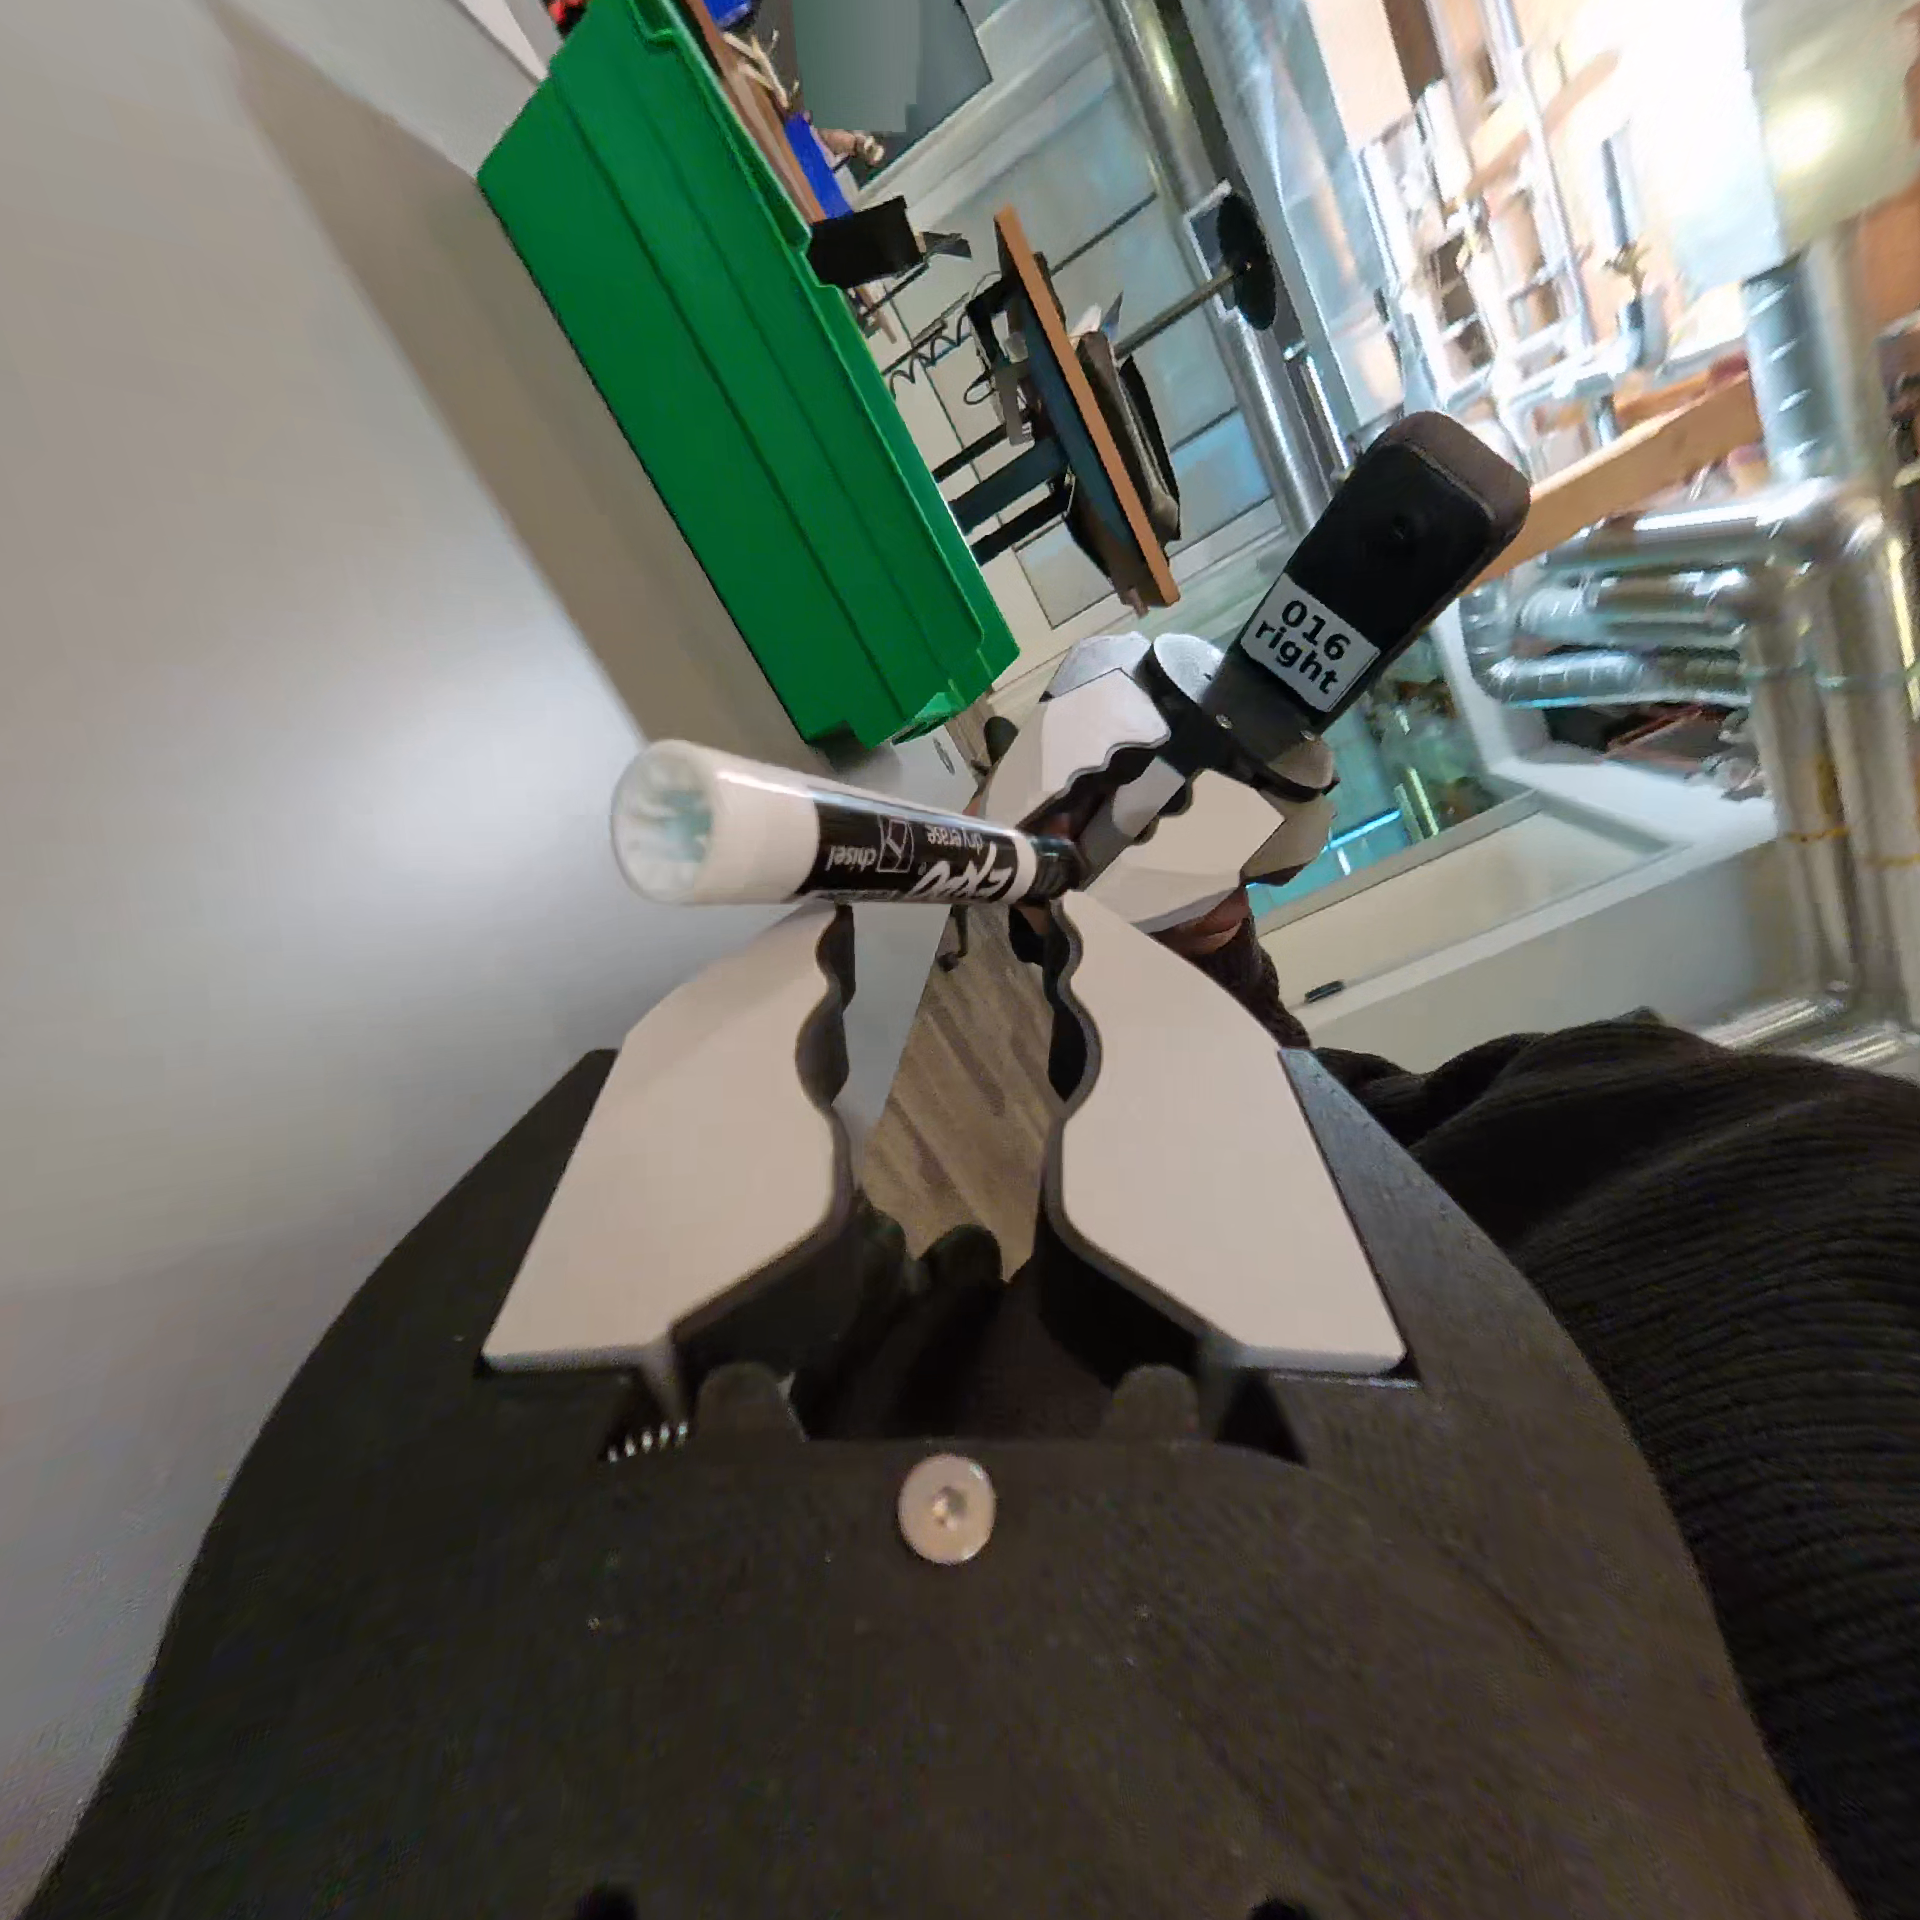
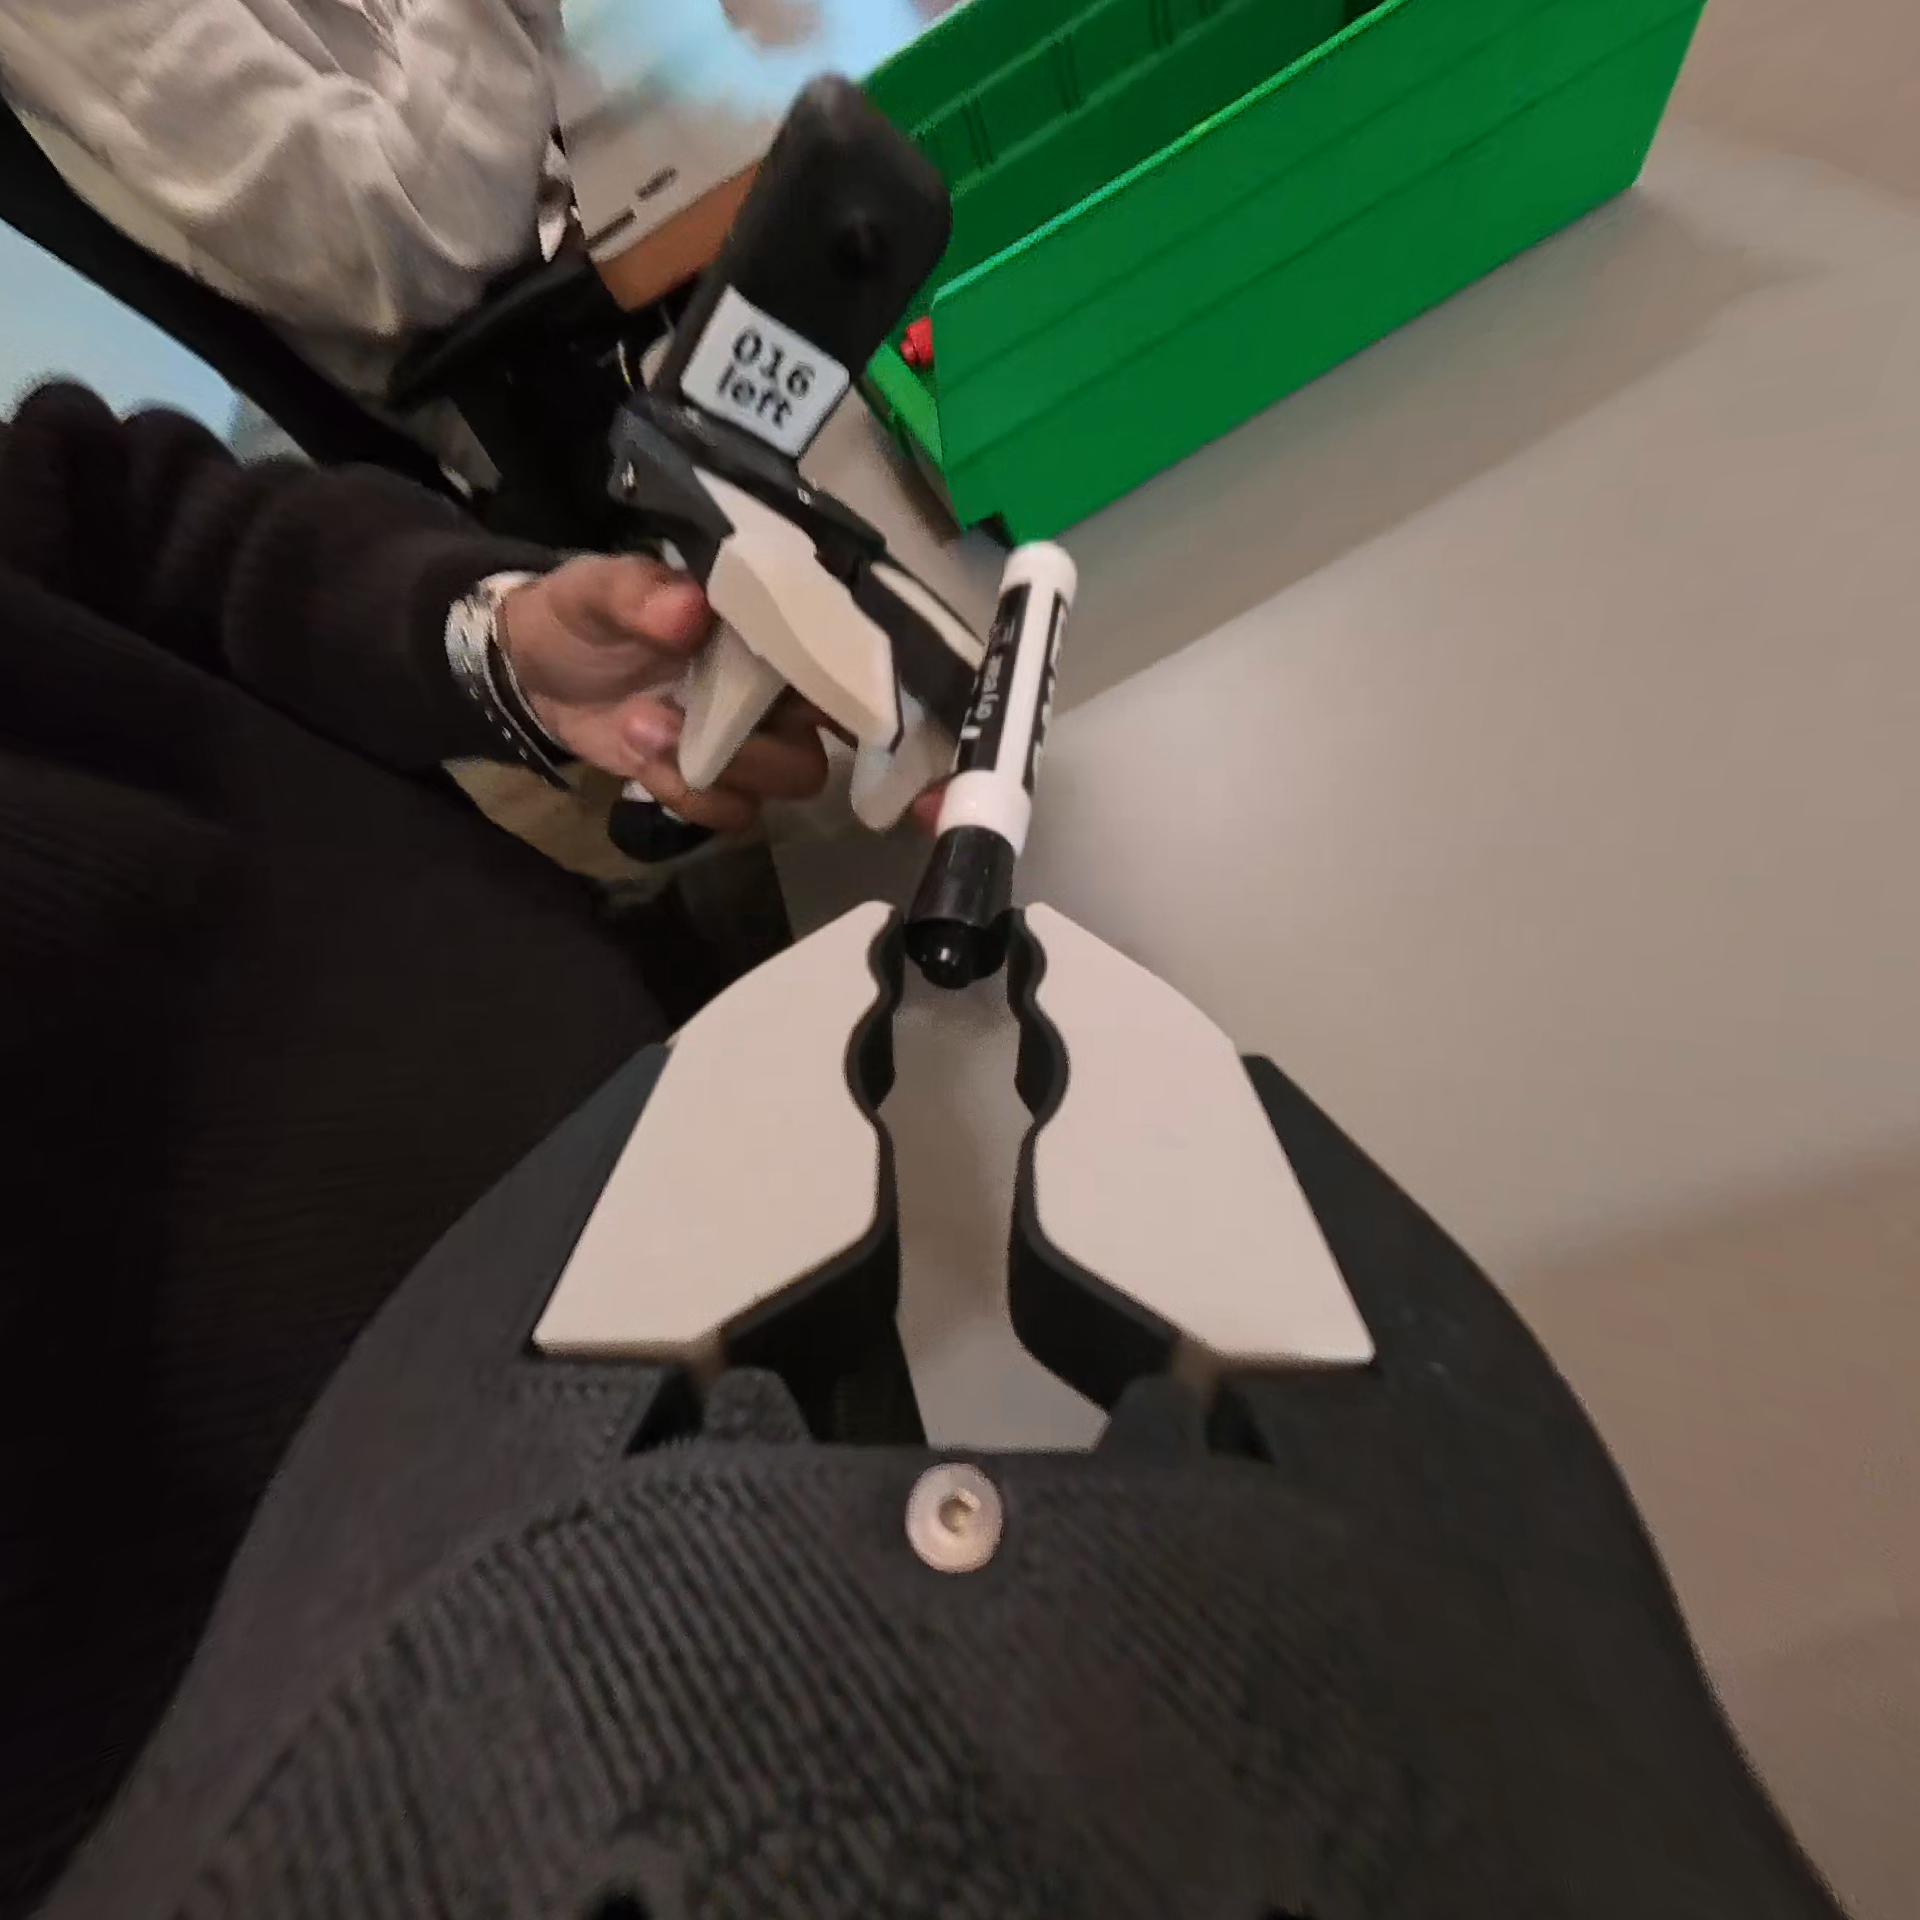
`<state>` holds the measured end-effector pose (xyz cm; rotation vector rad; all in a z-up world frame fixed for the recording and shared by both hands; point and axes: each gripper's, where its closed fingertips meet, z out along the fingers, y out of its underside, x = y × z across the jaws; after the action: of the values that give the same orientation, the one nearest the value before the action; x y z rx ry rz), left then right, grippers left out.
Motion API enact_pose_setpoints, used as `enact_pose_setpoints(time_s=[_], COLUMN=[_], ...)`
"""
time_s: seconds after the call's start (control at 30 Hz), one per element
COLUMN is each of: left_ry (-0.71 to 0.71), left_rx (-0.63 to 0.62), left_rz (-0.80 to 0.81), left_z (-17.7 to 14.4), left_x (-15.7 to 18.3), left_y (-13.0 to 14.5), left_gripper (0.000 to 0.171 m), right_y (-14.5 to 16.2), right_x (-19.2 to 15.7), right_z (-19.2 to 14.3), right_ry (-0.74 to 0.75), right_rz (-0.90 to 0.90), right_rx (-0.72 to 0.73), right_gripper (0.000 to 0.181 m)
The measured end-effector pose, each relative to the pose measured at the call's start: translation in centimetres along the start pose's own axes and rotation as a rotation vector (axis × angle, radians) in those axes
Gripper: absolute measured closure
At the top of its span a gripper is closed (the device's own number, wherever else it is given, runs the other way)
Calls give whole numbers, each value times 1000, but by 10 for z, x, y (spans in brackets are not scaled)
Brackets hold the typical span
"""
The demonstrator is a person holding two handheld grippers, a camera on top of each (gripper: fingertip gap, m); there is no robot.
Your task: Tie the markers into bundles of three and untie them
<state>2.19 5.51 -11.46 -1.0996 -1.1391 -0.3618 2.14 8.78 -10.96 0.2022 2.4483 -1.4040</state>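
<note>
The right hand-held gripper [image 2: 956, 925] clenches the black cap end of a white-barrelled dry-erase marker [image 2: 1013, 686] at its fingertips, low in the centre of the right wrist view. The left hand-held gripper [image 1: 951, 925] is released, its fingertips just under the marker's barrel in mid-frame. Beyond, at upper right, a green plastic bin [image 2: 1299, 343] stands on the pale grey worktop [image 2: 1507, 831].

My left gripper [image 1: 951, 935] and right gripper [image 2: 956, 935] each had pale grey fingers on black bodies. The marker [image 2: 1013, 686] was white with a black printed band and black cap [image 2: 951, 914]. The bin [image 2: 1278, 291] was bright green, the tabletop [image 2: 1507, 831] light grey, my sleeve [image 2: 260, 582] black ribbed knit.
</note>
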Motion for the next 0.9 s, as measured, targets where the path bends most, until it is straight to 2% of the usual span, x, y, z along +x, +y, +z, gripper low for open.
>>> enact_pose_setpoints(time_s=[0.1, 0.23, 0.33, 0.57, 0.77, 0.9], left_ry=[11, 26, 11, -39, -185, -243], left_rx=[-26, -30, 2, 70, 108, 93], left_rz=[62, 88, 90, 113, 271, 351], left_z=[7, 9, 3, -18, -38, -43], left_x=[5, 9, 8, 7, 3, 5], left_y=[1, 0, -5, -12, -13, -4], left_gripper=[135, 133, 148, 152, 152, 152], right_y=[9, 10, 16, 12, 7, 9], right_x=[0, -11, -6, 2, 5, -3], right_z=[-6, -7, 0, 22, 50, 75], right_ry=[20, -29, 5, 3, 33, 44], right_rz=[-69, -139, -175, -185, -230, -322], right_rx=[-17, 6, -43, -39, -75, -132], right_gripper=[162, 162, 162, 162, 129, 121])
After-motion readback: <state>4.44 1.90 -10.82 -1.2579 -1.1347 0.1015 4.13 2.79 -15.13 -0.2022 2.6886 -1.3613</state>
